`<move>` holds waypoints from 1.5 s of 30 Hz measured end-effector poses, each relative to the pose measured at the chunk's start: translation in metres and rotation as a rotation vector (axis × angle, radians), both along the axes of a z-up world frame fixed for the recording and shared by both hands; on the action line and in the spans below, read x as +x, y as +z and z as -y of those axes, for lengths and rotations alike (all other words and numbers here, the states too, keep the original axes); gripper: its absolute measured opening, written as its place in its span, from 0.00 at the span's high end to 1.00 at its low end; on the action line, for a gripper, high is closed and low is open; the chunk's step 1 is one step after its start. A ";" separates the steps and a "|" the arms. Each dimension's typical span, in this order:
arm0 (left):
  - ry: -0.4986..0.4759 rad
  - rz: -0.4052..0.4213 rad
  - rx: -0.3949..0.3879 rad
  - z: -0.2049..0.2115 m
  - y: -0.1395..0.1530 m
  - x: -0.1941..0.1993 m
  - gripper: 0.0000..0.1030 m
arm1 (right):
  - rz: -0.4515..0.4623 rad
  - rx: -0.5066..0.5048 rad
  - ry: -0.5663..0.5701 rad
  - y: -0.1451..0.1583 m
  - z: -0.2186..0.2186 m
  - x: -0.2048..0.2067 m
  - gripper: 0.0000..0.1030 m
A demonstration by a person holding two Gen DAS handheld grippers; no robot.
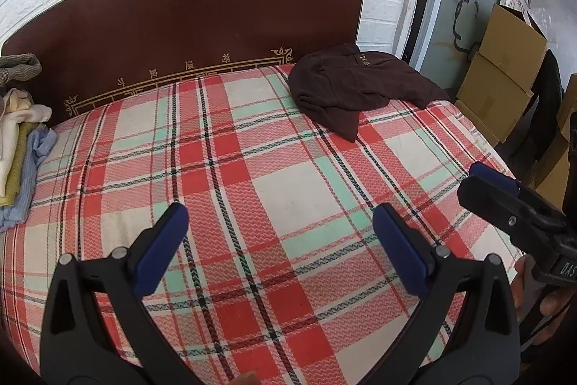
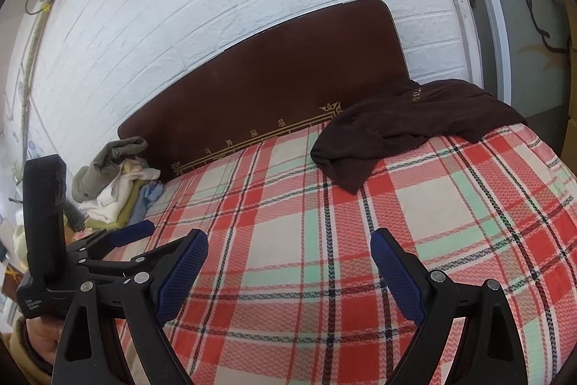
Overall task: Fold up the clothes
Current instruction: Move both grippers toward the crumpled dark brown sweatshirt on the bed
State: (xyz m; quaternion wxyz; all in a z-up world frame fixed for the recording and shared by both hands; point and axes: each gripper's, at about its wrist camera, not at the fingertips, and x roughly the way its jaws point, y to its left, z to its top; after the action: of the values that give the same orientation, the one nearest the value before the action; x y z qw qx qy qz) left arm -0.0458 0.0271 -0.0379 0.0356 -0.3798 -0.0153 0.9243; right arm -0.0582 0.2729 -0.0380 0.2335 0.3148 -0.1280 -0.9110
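A dark brown garment [image 1: 357,85] lies crumpled at the far right corner of the plaid bed cover [image 1: 274,190], by the headboard; the right wrist view shows the garment [image 2: 407,128] there too. My left gripper [image 1: 281,222] hovers open over the middle of the bed, nothing between its blue pads. My right gripper [image 2: 288,251] is also open and empty, above the near part of the bed cover [image 2: 360,240]. Both are well short of the garment. In the left wrist view the right gripper's fingers [image 1: 494,179] reach in from the right edge.
A stack of folded clothes [image 1: 18,147] in cream, yellow-green and light blue sits at the bed's left edge, with a grey piece on top [image 2: 111,161]. A brown headboard [image 1: 202,35] stands against a white brick wall. Cardboard boxes [image 1: 501,78] stand to the right of the bed.
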 end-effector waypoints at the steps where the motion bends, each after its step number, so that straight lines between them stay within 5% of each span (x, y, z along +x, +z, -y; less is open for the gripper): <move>1: 0.000 0.000 -0.004 -0.001 -0.001 -0.002 0.01 | 0.002 0.001 -0.001 0.000 -0.001 -0.001 0.09; 45: -0.011 -0.008 -0.056 -0.021 -0.010 -0.046 0.01 | 0.018 0.038 -0.020 -0.009 -0.011 -0.031 0.09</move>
State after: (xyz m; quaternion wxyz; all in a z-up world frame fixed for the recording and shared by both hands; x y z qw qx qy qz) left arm -0.0915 0.0486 -0.0475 0.0301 -0.3772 0.0131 0.9256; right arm -0.0890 0.2843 -0.0471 0.2174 0.3259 -0.1160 -0.9127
